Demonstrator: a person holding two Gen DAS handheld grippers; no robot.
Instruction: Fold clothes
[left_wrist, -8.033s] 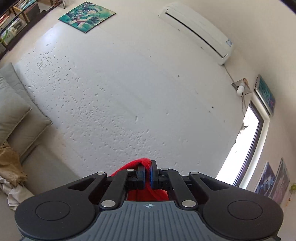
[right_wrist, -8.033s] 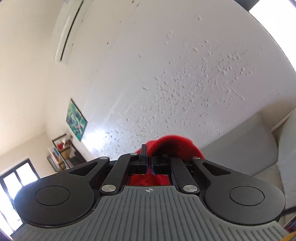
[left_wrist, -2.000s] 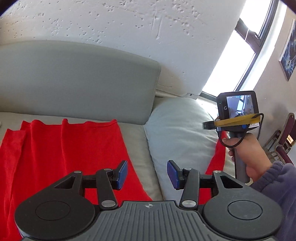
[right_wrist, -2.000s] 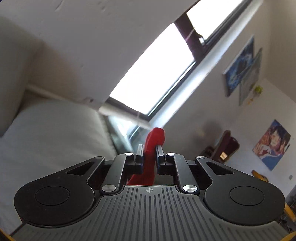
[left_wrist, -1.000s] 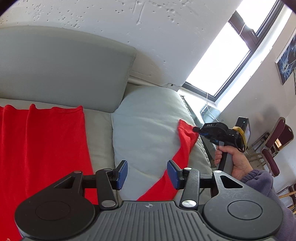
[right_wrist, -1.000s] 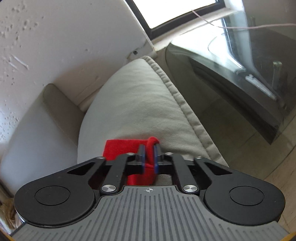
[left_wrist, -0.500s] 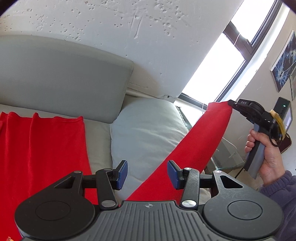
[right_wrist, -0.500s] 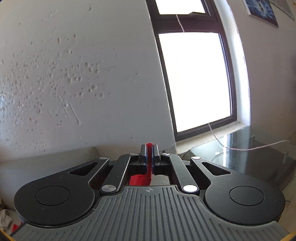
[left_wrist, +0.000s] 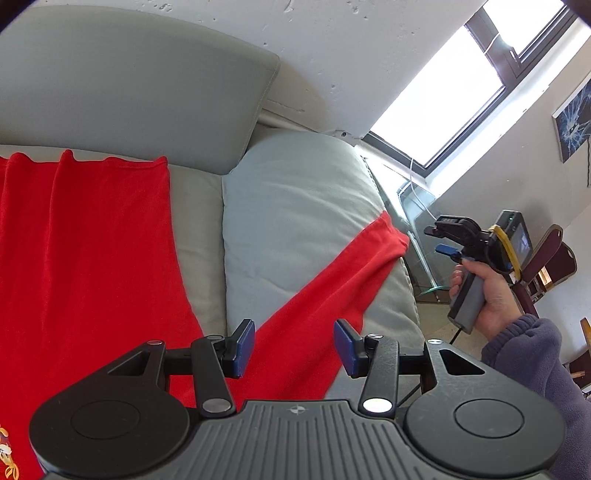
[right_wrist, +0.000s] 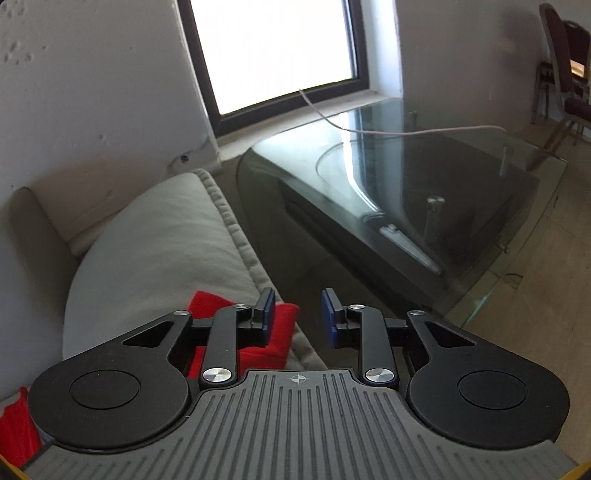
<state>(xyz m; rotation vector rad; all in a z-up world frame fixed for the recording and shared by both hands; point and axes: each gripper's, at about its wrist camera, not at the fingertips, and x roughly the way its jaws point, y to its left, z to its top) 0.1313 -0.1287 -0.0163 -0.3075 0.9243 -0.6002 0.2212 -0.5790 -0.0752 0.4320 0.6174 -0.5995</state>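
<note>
The right gripper (right_wrist: 293, 317) has just let go: half a second ago its jaws were clamped on the tip of the red garment's sleeve, held high and taut, and now they are opening with nothing between them, the sleeve end (right_wrist: 273, 325) lying just below and behind the left-hand pad on the pale cushion (right_wrist: 155, 251). In the left wrist view the sleeve (left_wrist: 332, 280) now rests as a slanting band across that cushion (left_wrist: 295, 206), its cuff at the cushion's outer edge, while the right gripper (left_wrist: 448, 240) hangs beyond that edge in the person's hand (left_wrist: 484, 291). That suggests the sleeve has been stretched out flat, ready to be folded in over the body. The left gripper (left_wrist: 293, 345) is unchanged from a second ago, its jaws apart and empty, hovering above the near end of the sleeve where it meets the body of the red garment (left_wrist: 88, 258), which is spread on the sofa seat beside the cushion, its top edge against the grey backrest (left_wrist: 140, 85).
</note>
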